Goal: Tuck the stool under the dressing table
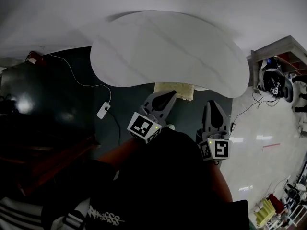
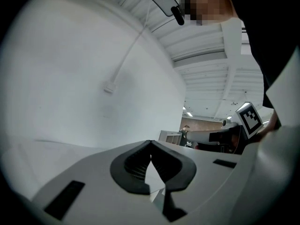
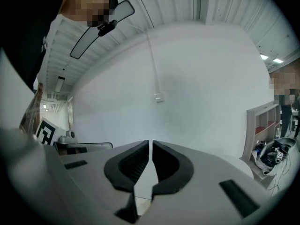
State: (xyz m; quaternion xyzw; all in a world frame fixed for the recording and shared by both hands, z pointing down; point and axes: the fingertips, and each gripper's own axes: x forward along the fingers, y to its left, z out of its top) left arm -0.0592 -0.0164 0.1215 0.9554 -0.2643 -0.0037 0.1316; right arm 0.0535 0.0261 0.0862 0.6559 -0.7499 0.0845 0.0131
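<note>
1. claws. the left claw (image 1: 170, 97) is clenched, its pads meeting with nothing between them. the right claw (image 1: 212, 104) is likewise clenched and empty, with only a hairline gap between its pads. both point forward, roughly level, at the white wall behind the dressing table (image 1: 168, 47).

2. task item. the stool (image 1: 175, 90) stands on the floor beneath the worktop. only a tan strip of its seat shows past the worktop's near edge, about midway along it. neither claw touches it.

3. governing relation. the stool lies ahead of and below both claws, between their two lines of pointing. the left claw appears the nearer. the visible strip's long axis runs along the worktop's near edge, crosswise to the claws.

4. assessment. the stool appears largely tucked in. any remaining correction would be a straight push forward, under the worktop. how far its legs sit under cannot be told.
</note>
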